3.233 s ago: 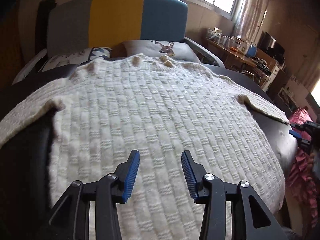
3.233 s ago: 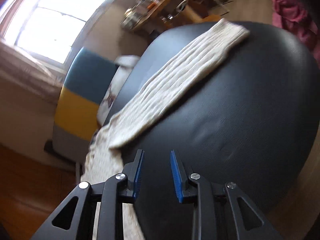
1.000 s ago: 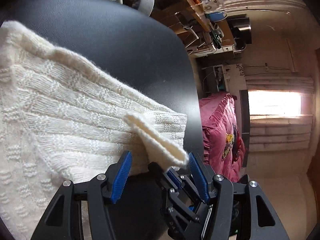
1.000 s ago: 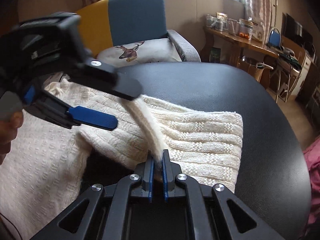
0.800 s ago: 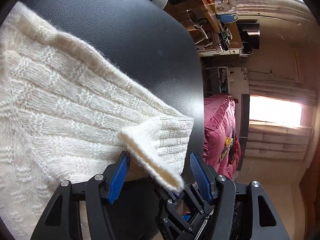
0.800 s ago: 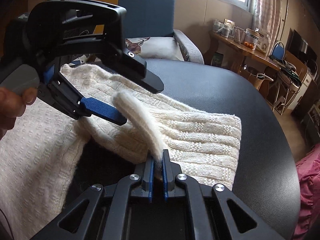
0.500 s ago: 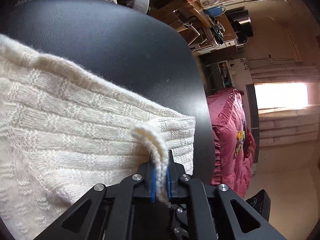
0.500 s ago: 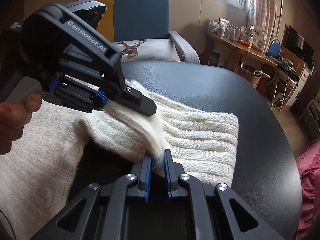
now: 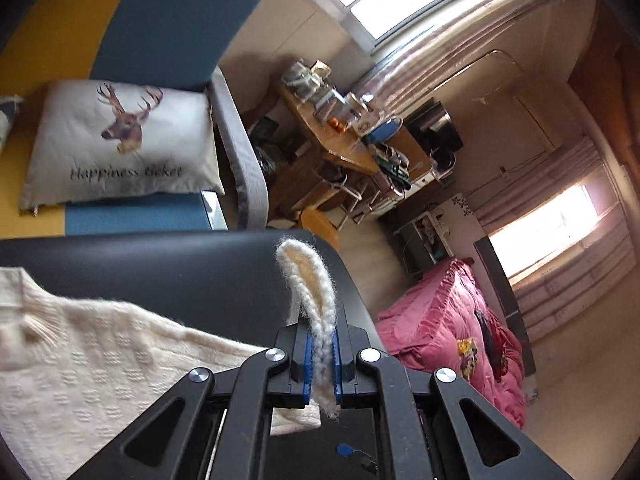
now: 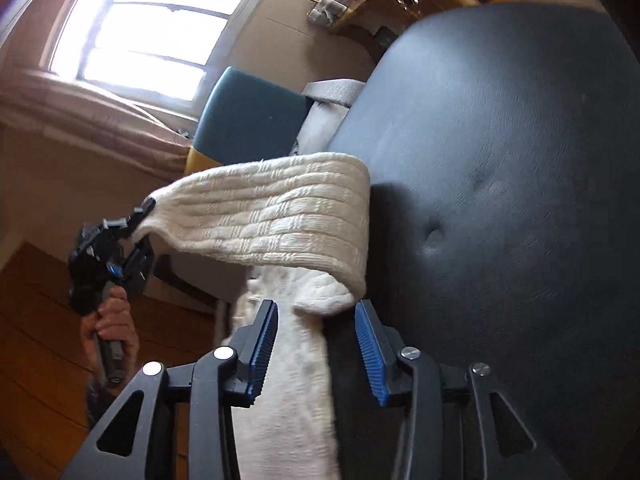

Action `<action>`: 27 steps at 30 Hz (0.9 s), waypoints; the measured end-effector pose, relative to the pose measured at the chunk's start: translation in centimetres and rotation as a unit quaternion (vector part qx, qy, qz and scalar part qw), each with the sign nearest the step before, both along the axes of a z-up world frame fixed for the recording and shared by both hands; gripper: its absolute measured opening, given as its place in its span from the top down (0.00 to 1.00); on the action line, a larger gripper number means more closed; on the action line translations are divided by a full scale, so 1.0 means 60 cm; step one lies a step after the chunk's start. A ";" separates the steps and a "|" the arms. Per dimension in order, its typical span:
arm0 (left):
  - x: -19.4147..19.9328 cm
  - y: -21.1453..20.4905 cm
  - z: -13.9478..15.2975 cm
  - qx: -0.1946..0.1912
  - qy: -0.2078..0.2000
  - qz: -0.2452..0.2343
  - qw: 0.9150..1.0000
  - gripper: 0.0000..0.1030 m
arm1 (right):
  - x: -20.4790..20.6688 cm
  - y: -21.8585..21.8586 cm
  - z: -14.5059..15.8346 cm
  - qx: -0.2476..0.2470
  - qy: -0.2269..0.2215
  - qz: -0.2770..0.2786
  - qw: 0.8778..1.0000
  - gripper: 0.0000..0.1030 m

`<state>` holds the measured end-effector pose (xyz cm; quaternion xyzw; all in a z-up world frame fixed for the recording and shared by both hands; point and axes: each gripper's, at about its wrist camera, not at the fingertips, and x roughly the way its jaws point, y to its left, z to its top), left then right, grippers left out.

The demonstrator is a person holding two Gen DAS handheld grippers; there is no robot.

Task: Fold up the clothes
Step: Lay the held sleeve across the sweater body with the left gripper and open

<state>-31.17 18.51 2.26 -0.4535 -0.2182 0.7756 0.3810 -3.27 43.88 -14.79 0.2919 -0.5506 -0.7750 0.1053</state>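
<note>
A cream knitted sweater (image 9: 80,364) lies on the black padded table (image 9: 180,268). My left gripper (image 9: 321,344) is shut on the sleeve's cuff (image 9: 308,276), whose edge loops up above the fingers. In the right wrist view a hand (image 10: 112,320) holds the left gripper (image 10: 140,220) high at the left, and the sleeve (image 10: 280,220) stretches from it in a raised band. The jaws of my right gripper (image 10: 316,344) are opening. A fold of the sleeve hangs between its blue pads (image 10: 264,344) without being pressed by them.
A blue and yellow armchair (image 9: 168,20) with a deer-print pillow (image 9: 120,140) stands behind the table. Beyond it is a cluttered wooden desk (image 9: 340,136). Pink bedding (image 9: 452,320) lies past the table's right edge. The black tabletop (image 10: 500,160) is bare on the right.
My left gripper shut on the cuff and lifted it well above the table. My right gripper let go of the cuff, its jaws spread, and it rolled and drew away.
</note>
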 end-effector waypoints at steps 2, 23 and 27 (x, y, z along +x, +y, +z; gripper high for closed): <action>-0.008 -0.044 0.031 0.002 0.014 0.018 1.000 0.93 | -0.015 -0.014 -0.018 -0.082 0.020 0.003 0.996 0.44; 0.042 -0.402 0.078 0.053 0.053 0.121 0.990 0.93 | -0.259 -0.170 -0.082 -0.245 -0.005 -0.040 0.969 0.05; 0.047 -0.489 -0.001 0.045 0.015 0.160 0.986 0.93 | -0.270 -0.185 -0.076 -0.205 -0.017 -0.022 0.978 0.05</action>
